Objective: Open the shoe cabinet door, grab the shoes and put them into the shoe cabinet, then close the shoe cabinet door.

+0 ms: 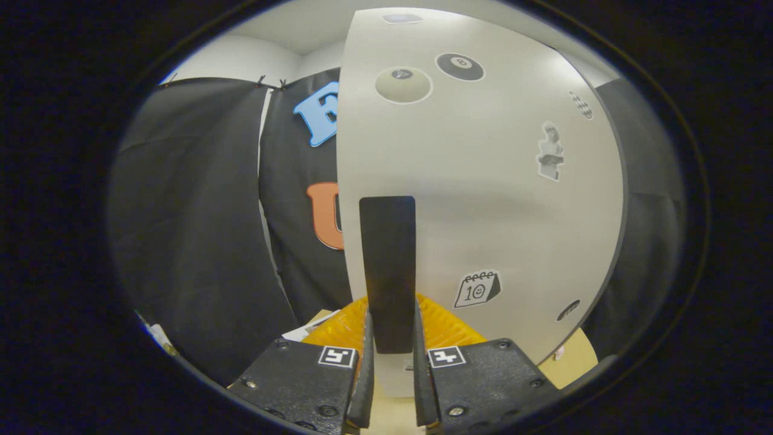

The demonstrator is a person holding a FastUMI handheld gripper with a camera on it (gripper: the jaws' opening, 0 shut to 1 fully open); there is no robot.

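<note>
While our gripper (390, 362) sits down low, we've got both fingers clamped on the dark handle (388, 272), which stands upright between them. That handle's stuck on the white shoe cabinet door (483, 199), rising right ahead, stickers (477, 289) dotted across it. Beyond the door's edge hangs the black booth wall (193, 229).

"8" on billiard-ball sticker (459, 66), "10" on calendar sticker (477, 289), both on cabinet door (483, 199).
</note>
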